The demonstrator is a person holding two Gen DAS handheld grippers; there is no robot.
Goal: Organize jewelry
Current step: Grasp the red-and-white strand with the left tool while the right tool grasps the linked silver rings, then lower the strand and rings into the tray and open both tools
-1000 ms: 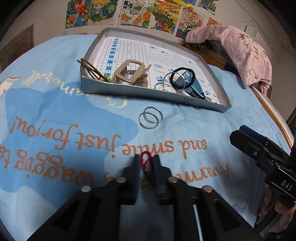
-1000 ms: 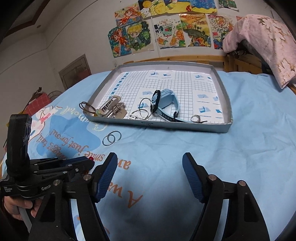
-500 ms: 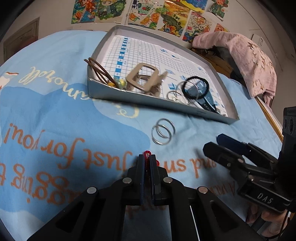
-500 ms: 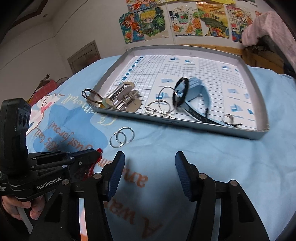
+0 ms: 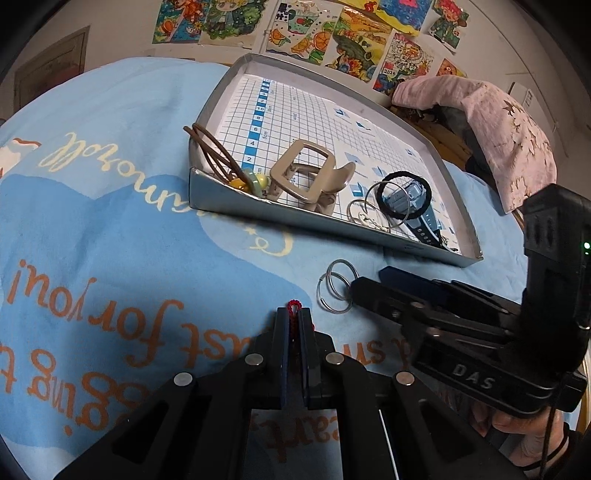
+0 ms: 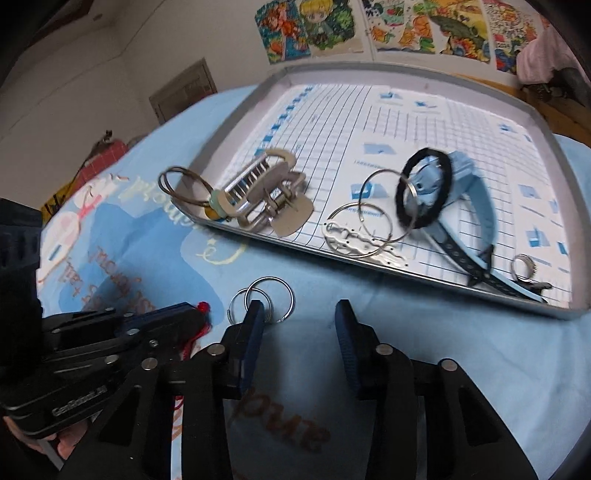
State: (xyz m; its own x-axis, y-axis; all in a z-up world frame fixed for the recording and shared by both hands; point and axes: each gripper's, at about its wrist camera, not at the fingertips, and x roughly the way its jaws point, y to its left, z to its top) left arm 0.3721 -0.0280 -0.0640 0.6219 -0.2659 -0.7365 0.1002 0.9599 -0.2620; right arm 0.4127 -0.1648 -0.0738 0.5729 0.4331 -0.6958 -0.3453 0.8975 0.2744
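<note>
My left gripper [image 5: 294, 314] is shut on a red cord bracelet [image 5: 294, 305], held just above the blue cloth; it also shows in the right wrist view [image 6: 201, 306]. Two linked silver rings [image 5: 335, 291] lie on the cloth in front of the grey tray [image 5: 295, 218]. My right gripper [image 6: 299, 314] is open, its left finger [image 6: 255, 317] at the silver rings [image 6: 269, 297]. The tray [image 6: 443, 291] holds a beige hair claw [image 6: 266, 195], brown hair ties [image 6: 184, 188], silver hoops [image 6: 373, 218], a black hair tie [image 6: 424, 192] and a blue watch [image 6: 469, 199].
The blue printed cloth [image 5: 110, 240] covers the table. A pink garment [image 5: 498, 140] lies on furniture at the far right. Posters [image 6: 369, 29] hang on the wall behind the tray. A small ring [image 6: 522, 266] sits in the tray's near right corner.
The left gripper closed fully on the red bracelet and lifted it. The right gripper moved forward and left, narrowing, until its left finger reached the two silver rings.
</note>
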